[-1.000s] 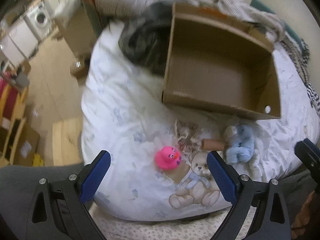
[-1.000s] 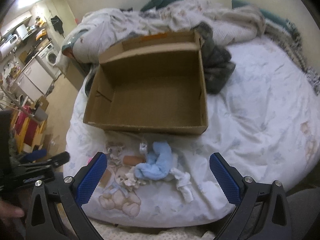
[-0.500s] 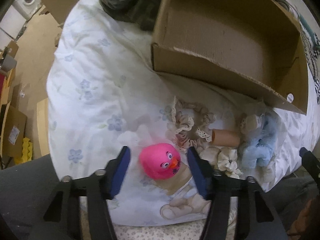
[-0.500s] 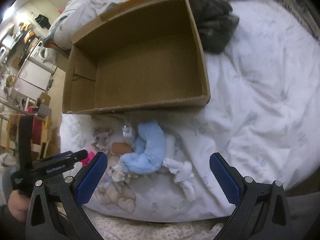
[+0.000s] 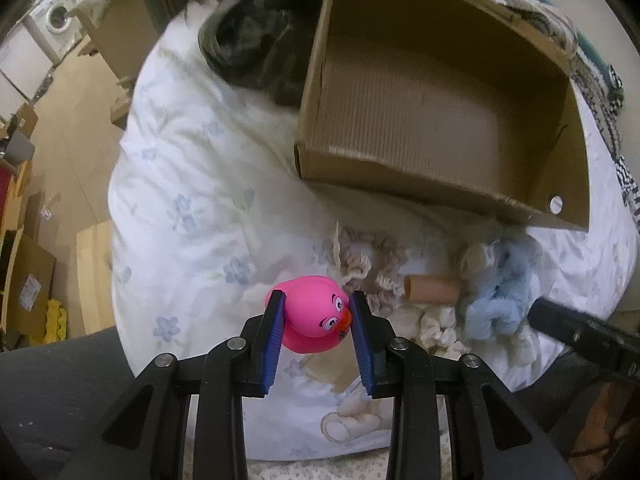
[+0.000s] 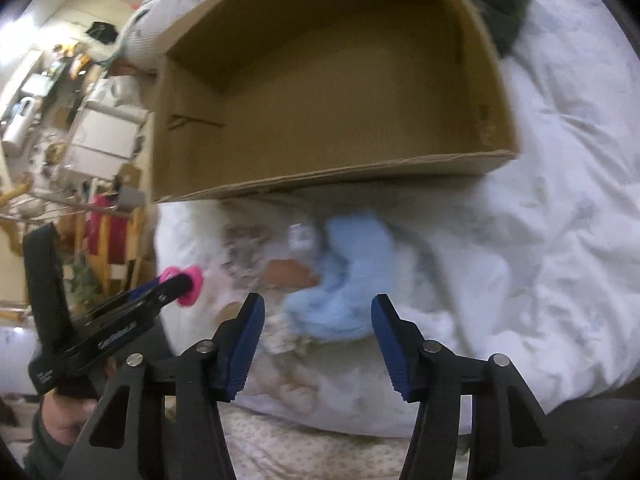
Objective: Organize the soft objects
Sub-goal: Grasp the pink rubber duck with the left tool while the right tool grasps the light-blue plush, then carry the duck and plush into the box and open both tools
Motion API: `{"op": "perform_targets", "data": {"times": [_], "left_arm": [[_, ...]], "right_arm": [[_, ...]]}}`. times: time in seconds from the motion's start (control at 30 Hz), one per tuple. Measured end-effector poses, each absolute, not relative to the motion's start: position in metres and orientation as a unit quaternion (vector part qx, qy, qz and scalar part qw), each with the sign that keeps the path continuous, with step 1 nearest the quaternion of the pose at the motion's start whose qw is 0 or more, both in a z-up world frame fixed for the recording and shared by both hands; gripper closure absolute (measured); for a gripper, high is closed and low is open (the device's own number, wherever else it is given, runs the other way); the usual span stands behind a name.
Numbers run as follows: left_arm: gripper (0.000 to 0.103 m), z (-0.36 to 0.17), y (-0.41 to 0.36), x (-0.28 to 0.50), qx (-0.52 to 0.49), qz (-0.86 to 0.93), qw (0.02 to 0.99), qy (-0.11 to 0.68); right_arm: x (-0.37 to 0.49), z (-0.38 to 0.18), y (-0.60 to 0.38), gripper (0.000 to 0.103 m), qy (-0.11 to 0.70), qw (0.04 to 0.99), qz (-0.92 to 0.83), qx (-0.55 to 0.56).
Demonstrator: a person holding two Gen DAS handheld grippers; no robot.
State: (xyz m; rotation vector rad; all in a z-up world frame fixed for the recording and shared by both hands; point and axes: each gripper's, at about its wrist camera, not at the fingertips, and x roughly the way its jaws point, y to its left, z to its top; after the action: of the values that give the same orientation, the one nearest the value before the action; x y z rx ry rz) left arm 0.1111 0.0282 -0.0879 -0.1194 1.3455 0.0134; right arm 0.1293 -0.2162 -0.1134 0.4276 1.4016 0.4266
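My left gripper [image 5: 317,307] is shut on a pink rubber duck [image 5: 316,312], held just above the white floral duvet [image 5: 192,208]. The duck also shows in the right wrist view [image 6: 188,286]. Beside it lie lacy scrunchies [image 5: 368,256], a tan tube [image 5: 430,289] and a light blue plush [image 5: 496,296]. My right gripper [image 6: 318,314] is open, its jaws on either side of the blue plush [image 6: 344,280], not touching it. An empty open cardboard box [image 5: 440,92] sits on the bed behind the pile and also shows in the right wrist view [image 6: 320,76].
A dark grey garment [image 5: 248,36] lies left of the box. White socks [image 5: 436,324] lie by the blue plush. The bed edge drops to a wooden floor [image 5: 68,120] at left, with boxes and a washing machine [image 5: 52,24] beyond.
My left gripper came down around the pink duck, shut on it and lifted it slightly. My right gripper moved down toward the blue plush and narrowed its opening.
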Motion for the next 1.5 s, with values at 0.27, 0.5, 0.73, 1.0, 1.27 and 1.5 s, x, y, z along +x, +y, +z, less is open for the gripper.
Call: {"op": "perform_targets", "data": {"times": [0.27,0.5,0.73,1.0,1.27,1.5], "left_arm": [[0.074,-0.086,0.022,0.115,-0.058,0.001,0.783,0.62],[0.074,-0.089,0.023,0.117,-0.062,0.005,0.786,0.616],[0.074,-0.074,0.03,0.111,-0.071,0.007,0.798,0.598],[0.074,-0.028,0.021,0.109,-0.05,-0.008,0.831,0.554],[0.074,0.008,0.003,0.14,-0.023,-0.03,0.847,0.53],[0.074,0.011,-0.018,0.182,0.006,-0.04,0.856,0.515]], "right_arm": [[0.135,-0.136,-0.192,0.043,0.664,0.72,0.159,0.126],[0.133,-0.143,-0.171,0.073,0.66,0.739,0.13,0.039],[0.121,-0.103,-0.185,0.081,0.621,0.765,0.155,0.065],[0.109,-0.016,-0.214,0.081,0.549,0.796,0.214,0.141],[0.122,0.026,-0.232,0.081,0.49,0.828,0.23,0.146],[0.158,0.023,-0.232,0.081,0.46,0.849,0.214,0.149]]}}
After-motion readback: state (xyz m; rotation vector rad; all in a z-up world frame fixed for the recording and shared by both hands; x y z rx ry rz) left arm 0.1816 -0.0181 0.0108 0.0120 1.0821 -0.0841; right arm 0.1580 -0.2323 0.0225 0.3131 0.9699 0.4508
